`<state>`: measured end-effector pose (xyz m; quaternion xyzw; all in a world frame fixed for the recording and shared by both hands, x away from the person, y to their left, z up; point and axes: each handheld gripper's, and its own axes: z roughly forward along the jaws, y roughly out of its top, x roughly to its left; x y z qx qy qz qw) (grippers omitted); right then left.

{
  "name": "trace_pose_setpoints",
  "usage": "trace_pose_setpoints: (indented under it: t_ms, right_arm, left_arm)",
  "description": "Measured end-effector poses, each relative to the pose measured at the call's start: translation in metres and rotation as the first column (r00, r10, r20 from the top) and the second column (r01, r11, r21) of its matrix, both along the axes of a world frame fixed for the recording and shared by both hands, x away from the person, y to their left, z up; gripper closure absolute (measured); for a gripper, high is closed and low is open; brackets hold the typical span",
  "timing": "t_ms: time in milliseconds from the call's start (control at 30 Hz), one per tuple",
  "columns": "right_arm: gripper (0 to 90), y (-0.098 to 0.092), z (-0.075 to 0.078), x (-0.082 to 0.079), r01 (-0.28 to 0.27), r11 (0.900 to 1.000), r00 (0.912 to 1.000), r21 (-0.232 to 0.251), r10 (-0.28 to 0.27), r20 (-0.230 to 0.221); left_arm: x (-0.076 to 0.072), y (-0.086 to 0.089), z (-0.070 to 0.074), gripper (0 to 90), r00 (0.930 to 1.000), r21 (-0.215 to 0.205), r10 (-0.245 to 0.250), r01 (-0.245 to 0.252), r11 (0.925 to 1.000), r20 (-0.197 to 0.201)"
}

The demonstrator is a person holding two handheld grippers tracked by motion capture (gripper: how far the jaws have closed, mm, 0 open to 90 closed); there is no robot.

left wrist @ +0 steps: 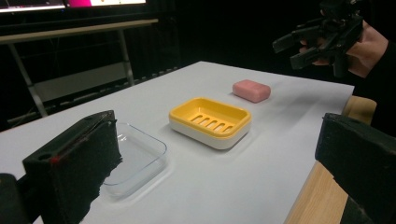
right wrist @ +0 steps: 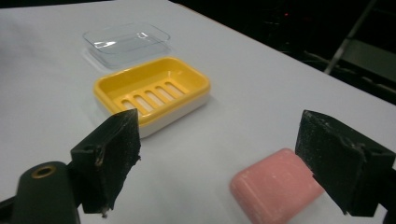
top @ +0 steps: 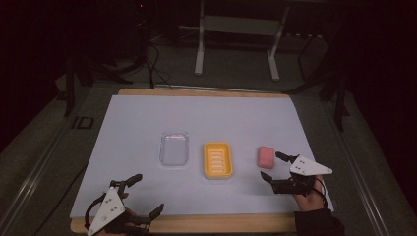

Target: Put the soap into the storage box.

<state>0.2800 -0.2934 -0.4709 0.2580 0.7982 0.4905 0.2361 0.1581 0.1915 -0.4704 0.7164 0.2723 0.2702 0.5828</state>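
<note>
The white table cover (top: pixel 147 123) spreads wide over the wooden table (top: pixel 196 223), a metal stand (top: pixel 236 29) behind it. In the middle sits the yellow soap dish (top: pixel 218 160), with the clear lid (top: pixel 174 148) just to its left. Smaller still, the pink soap (top: pixel 266 156) lies flat to the dish's right, apart from it. The right gripper (top: pixel 272 166) hovers beside the soap, jaws spread wide, nothing between soap and dish. The left gripper (top: pixel 146 193) waits near the front edge, jaws apart, empty.
</note>
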Motion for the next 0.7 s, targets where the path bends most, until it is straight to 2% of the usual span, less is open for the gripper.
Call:
trace_pose_setpoints:
  t_ms: [200,300,367,467,567,600,700]
  right_arm:
    - [13.5,0.002,0.004,-0.002,-0.008,1.0,0.9998,-0.004,0.008,0.016]
    - [13.5,0.001,0.004,-0.001,0.049,0.998,0.9988,-0.034,-0.049,0.006]
    - [13.5,0.0,0.004,0.0,0.05,0.998,0.9987,-0.028,-0.05,0.004]
    - [14.2,-0.003,0.004,0.003,0.114,0.992,0.9934,-0.06,-0.114,-0.008]
    - [14.4,-0.004,0.002,0.005,0.136,0.988,0.9899,-0.067,-0.139,-0.03]
    - [15.0,-0.005,0.002,0.007,0.176,0.98,0.983,-0.092,-0.18,-0.037]
    - [14.9,-0.007,0.003,0.009,0.208,0.972,0.9767,-0.112,-0.213,-0.029]
  left_arm:
    - [0.0,0.0,0.0,0.3,1.0,0.002,-0.002,0.002,1.0,-0.005]
    - [0.0,-0.001,0.0,0.3,1.0,0.009,0.001,-0.001,1.0,-0.002]
    - [0.0,0.0,0.0,0.3,1.0,0.009,0.001,-0.001,1.0,-0.002]
    - [0.0,-0.001,-0.001,0.3,1.0,0.009,0.003,-0.003,1.0,-0.003]
    - [0.001,-0.001,-0.001,0.3,0.9999,0.013,0.002,-0.002,0.9999,-0.01]
    - [0.001,-0.001,-0.001,0.3,0.9999,0.013,0.003,-0.003,0.9999,-0.014]
    - [0.002,-0.001,-0.002,0.3,0.9998,0.017,0.01,-0.01,0.9998,-0.014]
